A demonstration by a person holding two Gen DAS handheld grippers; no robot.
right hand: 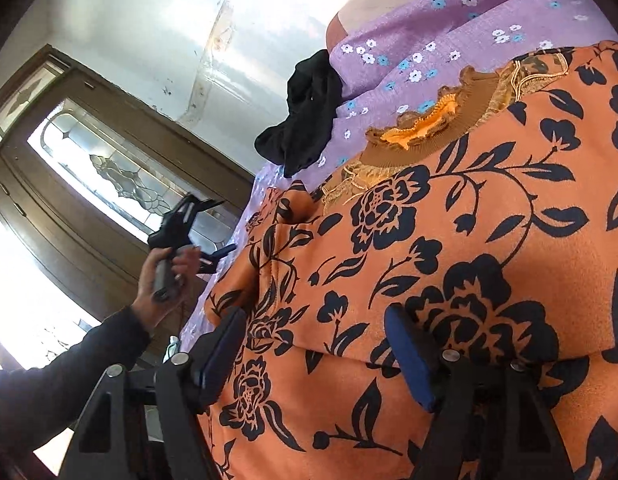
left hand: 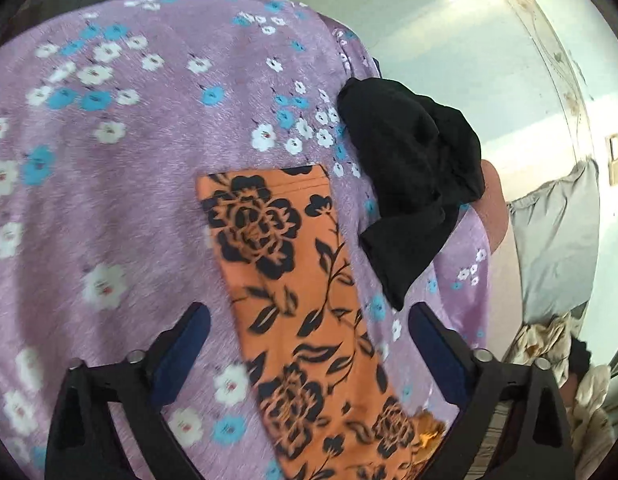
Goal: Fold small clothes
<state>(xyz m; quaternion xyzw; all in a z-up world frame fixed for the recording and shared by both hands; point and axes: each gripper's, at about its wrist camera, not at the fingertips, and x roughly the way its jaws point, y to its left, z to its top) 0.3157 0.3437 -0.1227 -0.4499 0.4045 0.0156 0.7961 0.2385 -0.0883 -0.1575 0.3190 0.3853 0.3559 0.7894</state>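
An orange garment with black flowers lies spread on a purple flowered bedsheet. Its sleeve stretches out flat in the left wrist view. My left gripper is open, its jaws on either side of the sleeve and just above it. It also shows in the right wrist view, held at the bed's edge. My right gripper is open over the garment's body, holding nothing. The frilled collar lies farther away.
A crumpled black garment lies on the sheet beyond the sleeve, also in the right wrist view. A grey pillow and more cloth lie right of the bed. A wooden door with glass stands at left.
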